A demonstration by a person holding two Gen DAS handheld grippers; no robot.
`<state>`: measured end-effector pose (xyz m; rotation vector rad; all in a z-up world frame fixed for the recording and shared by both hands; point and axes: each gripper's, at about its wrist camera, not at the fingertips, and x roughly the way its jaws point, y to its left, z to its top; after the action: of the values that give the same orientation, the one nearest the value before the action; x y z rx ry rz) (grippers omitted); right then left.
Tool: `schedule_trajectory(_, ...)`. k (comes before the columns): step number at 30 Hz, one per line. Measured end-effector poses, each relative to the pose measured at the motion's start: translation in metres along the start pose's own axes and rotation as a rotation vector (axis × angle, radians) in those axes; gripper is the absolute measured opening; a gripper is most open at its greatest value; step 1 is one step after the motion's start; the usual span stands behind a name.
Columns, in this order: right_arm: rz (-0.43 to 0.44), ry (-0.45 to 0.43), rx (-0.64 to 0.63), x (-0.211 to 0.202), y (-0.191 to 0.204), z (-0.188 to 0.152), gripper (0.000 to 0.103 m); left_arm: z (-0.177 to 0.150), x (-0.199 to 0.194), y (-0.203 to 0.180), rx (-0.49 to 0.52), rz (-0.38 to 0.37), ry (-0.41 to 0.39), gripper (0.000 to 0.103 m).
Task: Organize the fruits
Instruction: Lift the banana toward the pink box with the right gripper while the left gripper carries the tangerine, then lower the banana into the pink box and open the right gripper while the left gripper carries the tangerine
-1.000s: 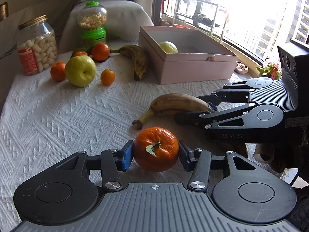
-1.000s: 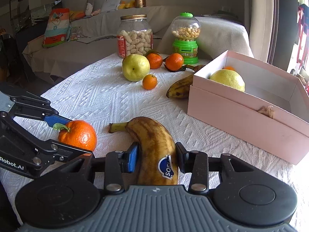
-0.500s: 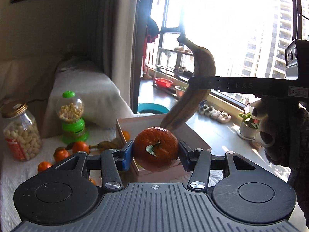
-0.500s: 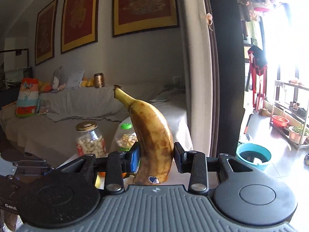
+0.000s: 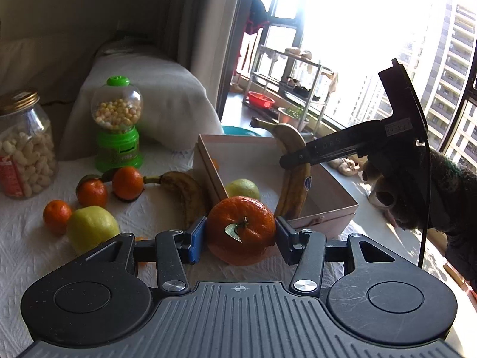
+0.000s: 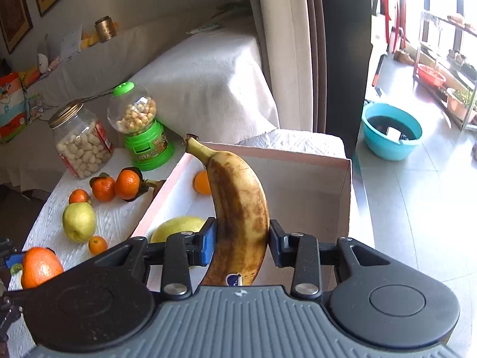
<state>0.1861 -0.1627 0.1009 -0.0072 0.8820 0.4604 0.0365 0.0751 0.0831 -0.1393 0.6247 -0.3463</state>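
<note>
My left gripper point(image 5: 240, 235) is shut on an orange point(image 5: 241, 229) with a small leaf, held above the table just short of the pink box point(image 5: 325, 223). My right gripper point(image 6: 240, 243) is shut on a brown-spotted banana point(image 6: 238, 208), held upright over the open pink box point(image 6: 268, 152); the banana also shows in the left wrist view point(image 5: 293, 173). Inside the box lie a yellow-green fruit point(image 6: 179, 226) and a small orange point(image 6: 202, 182). The held orange also shows at the left edge of the right wrist view point(image 6: 40, 265).
On the white tablecloth point(image 5: 18, 238) left of the box lie a second banana point(image 5: 184, 191), a green apple point(image 5: 91, 228), and several small oranges point(image 5: 126, 182). A peanut jar point(image 5: 22, 146) and a green candy dispenser point(image 5: 117, 125) stand at the back.
Both grippers lifted their fruit off the table. They have since tilted down and moved to the box, the banana now over its inside and the orange near its front corner.
</note>
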Motion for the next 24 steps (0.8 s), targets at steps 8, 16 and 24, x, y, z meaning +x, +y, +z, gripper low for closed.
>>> schedule_trajectory(8,0.001,0.13,0.077,0.067,0.0,0.013,0.036,-0.012,0.009,0.019,-0.039,0.01,0.037,0.054)
schedule_trajectory(16,0.033,0.14,0.134,0.076,-0.014,0.004,0.047,-0.014,0.01,0.025,-0.058,0.028,0.041,0.054)
schedule_trajectory(24,0.008,0.148,0.069,0.062,-0.01,-0.001,0.037,-0.013,0.012,0.015,-0.04,0.024,0.05,0.054)
